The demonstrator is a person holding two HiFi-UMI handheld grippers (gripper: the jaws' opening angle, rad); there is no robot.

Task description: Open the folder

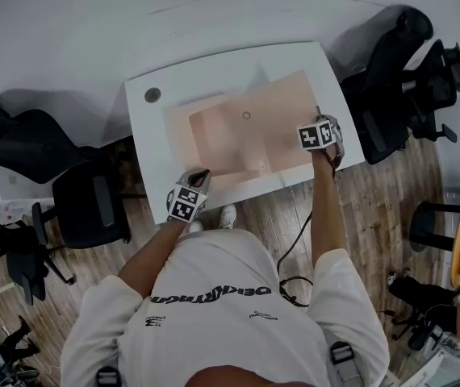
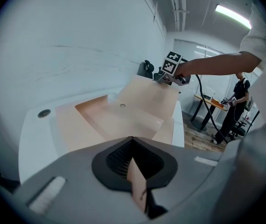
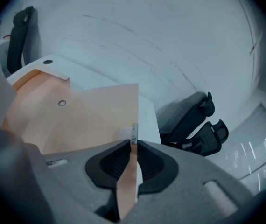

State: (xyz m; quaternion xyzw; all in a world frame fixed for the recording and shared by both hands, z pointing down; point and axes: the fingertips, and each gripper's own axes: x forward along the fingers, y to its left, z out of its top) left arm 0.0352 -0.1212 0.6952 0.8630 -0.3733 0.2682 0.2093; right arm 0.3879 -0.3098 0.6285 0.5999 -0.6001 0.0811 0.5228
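Observation:
A peach folder [image 1: 246, 131] lies spread open on the white table [image 1: 153, 139], with a small snap stud [image 1: 246, 115] near its middle. My left gripper [image 1: 200, 173] is at the folder's near left edge. In the left gripper view [image 2: 132, 141] its jaws are shut on a thin peach sheet of the folder [image 2: 123, 120]. My right gripper [image 1: 320, 115] is at the folder's right edge. In the right gripper view [image 3: 134, 141] it is shut on the edge of the right flap [image 3: 95, 115], where a small metal piece sticks up. The right gripper [image 2: 163, 77] also shows far off in the left gripper view.
A round cable hole [image 1: 152, 95] sits in the table's far left corner. Black office chairs stand to the left [image 1: 20, 135] and right [image 1: 399, 79] of the table. A cable [image 1: 294, 248] hangs along my right arm. Another person [image 2: 238, 97] stands by a desk far off.

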